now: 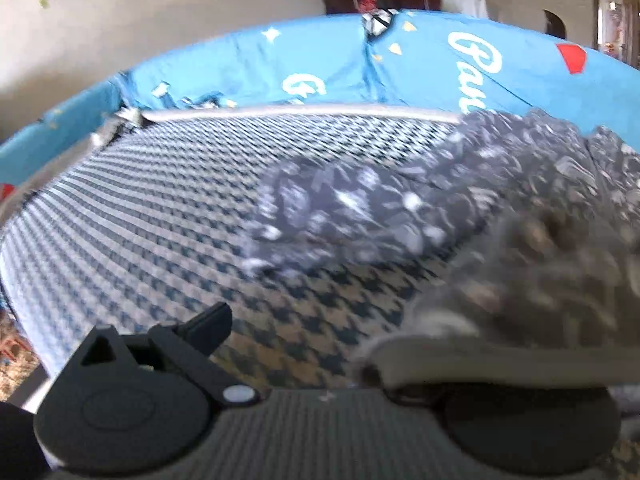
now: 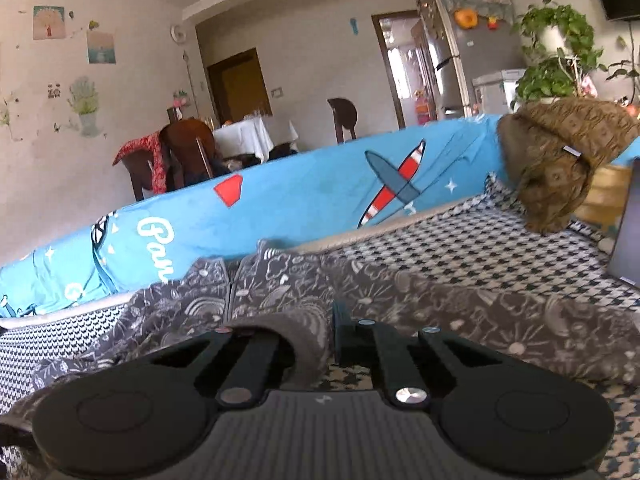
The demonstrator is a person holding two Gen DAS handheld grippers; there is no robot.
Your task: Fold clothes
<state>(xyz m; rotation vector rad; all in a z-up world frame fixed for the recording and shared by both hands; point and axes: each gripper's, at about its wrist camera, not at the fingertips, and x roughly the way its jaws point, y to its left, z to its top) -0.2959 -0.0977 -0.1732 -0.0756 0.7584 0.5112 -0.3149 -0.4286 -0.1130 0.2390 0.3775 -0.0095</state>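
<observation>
A dark grey garment with a white doodle print (image 2: 440, 312) lies spread on the houndstooth sofa seat (image 2: 500, 240). My right gripper (image 2: 310, 330) is low over the garment's near edge, shut on the grey ribbed cuff (image 2: 308, 344) pinched between its fingers. The left wrist view is blurred. In it the same garment (image 1: 360, 208) rises to the right and a fold with a pale hem (image 1: 480, 360) drapes over the right finger, hiding it. My left gripper (image 1: 320, 320) is open, its left finger (image 1: 208, 322) swung wide over bare seat (image 1: 140, 208).
A blue printed cover (image 2: 300, 196) forms the sofa back behind the seat. A brown knitted bundle (image 2: 560, 160) rests on the seat's far right. A grey flat panel (image 2: 628, 224) stands at the right edge. Chairs and a dining table (image 2: 244, 132) stand beyond.
</observation>
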